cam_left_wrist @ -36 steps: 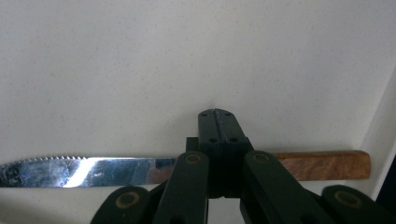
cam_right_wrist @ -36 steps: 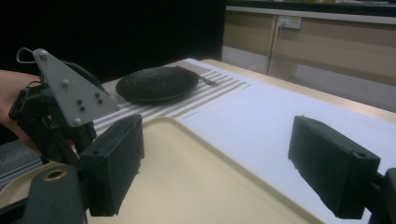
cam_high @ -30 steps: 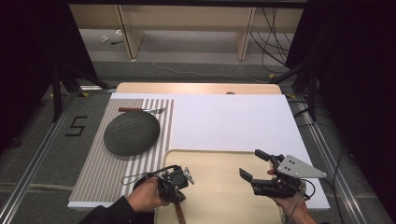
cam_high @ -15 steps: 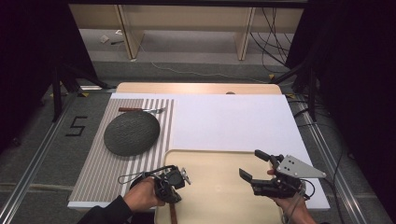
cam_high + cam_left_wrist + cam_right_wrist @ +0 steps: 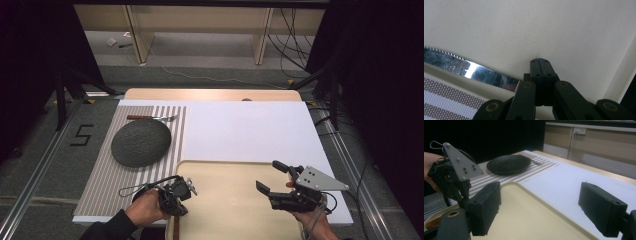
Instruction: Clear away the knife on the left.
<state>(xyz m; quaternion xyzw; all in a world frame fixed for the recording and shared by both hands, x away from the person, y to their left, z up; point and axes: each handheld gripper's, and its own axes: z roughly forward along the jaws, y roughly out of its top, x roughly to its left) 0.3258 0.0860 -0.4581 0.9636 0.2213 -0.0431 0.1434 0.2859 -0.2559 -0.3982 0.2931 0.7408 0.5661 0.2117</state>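
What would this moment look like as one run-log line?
left claw: shut, at knife | right claw: open over tray | plate: on striped mat

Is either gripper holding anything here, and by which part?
The left gripper is shut on the knife at its handle end, by the blade's base. The right gripper is open and empty.

Plate (image 5: 141, 142) on striped mat (image 5: 105, 175) at left (fork (image 5: 150, 118) behind it), tray (image 5: 235, 200) front-centre, knife (image 5: 471, 71) on its left rim.
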